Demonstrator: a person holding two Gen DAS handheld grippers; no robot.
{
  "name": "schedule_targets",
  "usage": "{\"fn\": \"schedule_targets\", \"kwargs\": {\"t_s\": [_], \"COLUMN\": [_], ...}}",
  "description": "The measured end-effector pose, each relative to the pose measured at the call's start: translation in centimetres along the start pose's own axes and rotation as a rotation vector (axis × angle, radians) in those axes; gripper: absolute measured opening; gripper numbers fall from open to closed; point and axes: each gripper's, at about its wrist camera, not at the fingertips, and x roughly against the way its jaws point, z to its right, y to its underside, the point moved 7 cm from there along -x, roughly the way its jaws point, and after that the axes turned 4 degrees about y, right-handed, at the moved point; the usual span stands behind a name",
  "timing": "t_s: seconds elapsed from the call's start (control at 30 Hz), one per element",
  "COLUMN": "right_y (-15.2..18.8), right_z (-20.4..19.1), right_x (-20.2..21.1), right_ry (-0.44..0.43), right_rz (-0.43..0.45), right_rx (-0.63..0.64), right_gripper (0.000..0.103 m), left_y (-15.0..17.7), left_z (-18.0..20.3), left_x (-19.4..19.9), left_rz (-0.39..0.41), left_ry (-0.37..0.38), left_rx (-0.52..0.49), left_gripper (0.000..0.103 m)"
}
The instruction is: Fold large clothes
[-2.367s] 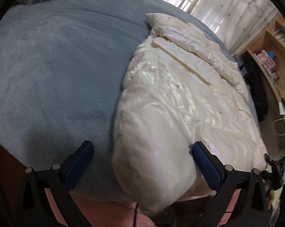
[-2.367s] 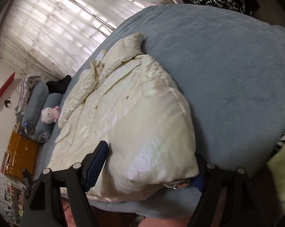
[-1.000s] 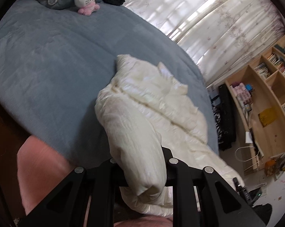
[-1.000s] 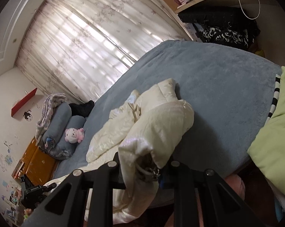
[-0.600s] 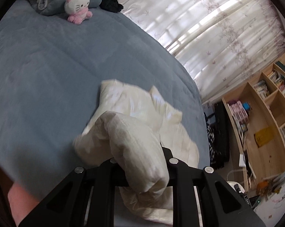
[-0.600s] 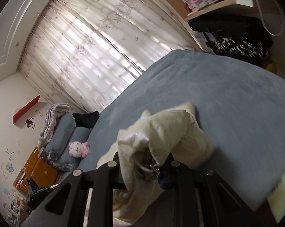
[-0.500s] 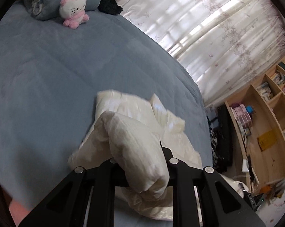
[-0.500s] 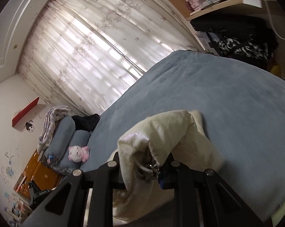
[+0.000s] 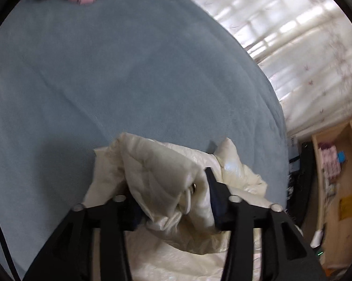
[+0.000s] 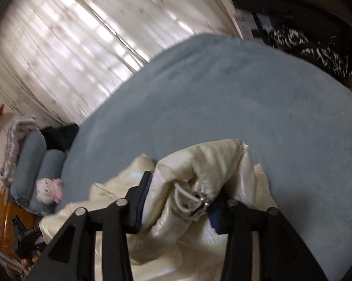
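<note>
Two hand-held grippers carried one end of a shiny cream-white padded jacket (image 9: 166,178) forward over a grey-blue plush bed cover (image 9: 129,75), apparently so the lifted end could be laid over the part lying on the bed, a fold judged partly made. The left gripper (image 9: 171,201) had its blue-padded jaws part-way apart with a thick bunch of the jacket filling the gap; the right gripper (image 10: 178,201) was likewise closed around a bunch that carried a white drawstring with a metal toggle (image 10: 194,203). The jacket lay on the near part of the bed, its held end raised above the rest. Both views were smeared by motion. The bunched fabric hid the jaws' inner faces, so how firmly the pads bit could not be made out, nor which part of the jacket each side held. A pink-and-white plush toy (image 10: 48,190) sat by grey-blue bolster pillows (image 10: 35,164) below pale patterned curtains (image 10: 82,37); wooden shelving (image 9: 335,187) stood blurred at the left view's edge
</note>
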Motion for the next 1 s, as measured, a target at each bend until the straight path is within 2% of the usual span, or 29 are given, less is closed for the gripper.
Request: {"fn": "schedule_targets", "kwargs": {"t_s": [0.03,0.07,0.1,0.13,0.17,0.27,0.33,0.4,0.5,0.6,0.7,0.8,0.87,0.9,0.93,0.97,1.0], "right_y": [0.0,-0.1,0.0,-0.1,-0.2,-0.7,-1.1,-1.3,-1.4,-1.1,-0.7,-0.5,-0.5,-0.3,-0.2,-0.1,0.0], "right_z": [-0.2,-0.5,-0.9,-1.2,-1.4,-1.5,-1.5,-0.8,1.0,2.9,4.0,3.7,3.4,3.2,3.0,2.7,2.5], "right_x": [0.2,0.6,1.1,1.6,2.2,3.5,3.5,3.6,2.9,0.7,-2.2,-4.5,-5.9,-6.6,-6.9,-7.1,-7.2], "right_ry": [-0.017,-0.053,-0.082,-0.108,-0.128,-0.117,-0.116,-0.109,-0.053,0.027,0.039,-0.013,-0.037,-0.045,-0.044,-0.039,-0.028], "right_rz": [0.002,0.011,0.021,0.036,0.051,0.084,0.088,0.084,0.083,0.047,-0.037,-0.09,-0.127,-0.146,-0.149,-0.152,-0.149], "right_rx": [0.009,0.025,0.039,0.051,0.067,0.12,0.135,0.144,0.164,0.203,0.21,0.196,0.185,0.183,0.189,0.205,0.226], "right_gripper": [0.053,0.063,0.07,0.081,0.087,0.087,0.087,0.087,0.087,0.087,0.087,0.087,0.087,0.087,0.086,0.077,0.07], "left_y": [0.1,-0.1,-0.4,-0.6,-0.8,-1.3,-1.1,-0.6,0.5,0.8,0.8,0.5,0.5,0.5,0.3,0.3,0.4], "left_z": [0.1,0.5,0.8,1.0,1.4,2.1,2.2,1.9,-0.2,-2.7,-3.7,-3.0,-2.6,-2.2,-1.7,-1.1,-0.4], "left_x": [-0.1,0.0,0.3,0.7,1.0,1.8,1.8,1.1,-0.4,-2.2,-3.7,-5.0,-5.9,-6.2,-6.4,-6.3,-6.1], "left_rz": [-0.005,0.004,0.025,0.043,0.059,0.092,0.085,0.051,-0.013,-0.061,-0.078,-0.111,-0.133,-0.131,-0.116,-0.094,-0.07], "left_ry": [0.025,0.045,0.05,0.051,0.055,0.037,0.009,-0.026,-0.108,-0.161,-0.114,-0.031,-0.012,-0.015,-0.018,-0.029,-0.051], "left_rx": [0.008,0.006,-0.006,-0.022,-0.042,-0.096,-0.156,-0.247,-0.351,-0.377,-0.351,-0.341,-0.35,-0.363,-0.382,-0.41,-0.442], "left_gripper": [0.069,0.077,0.079,0.083,0.085,0.085,0.085,0.086,0.086,0.085,0.086,0.086,0.085,0.082,0.069,0.049,0.037]}}
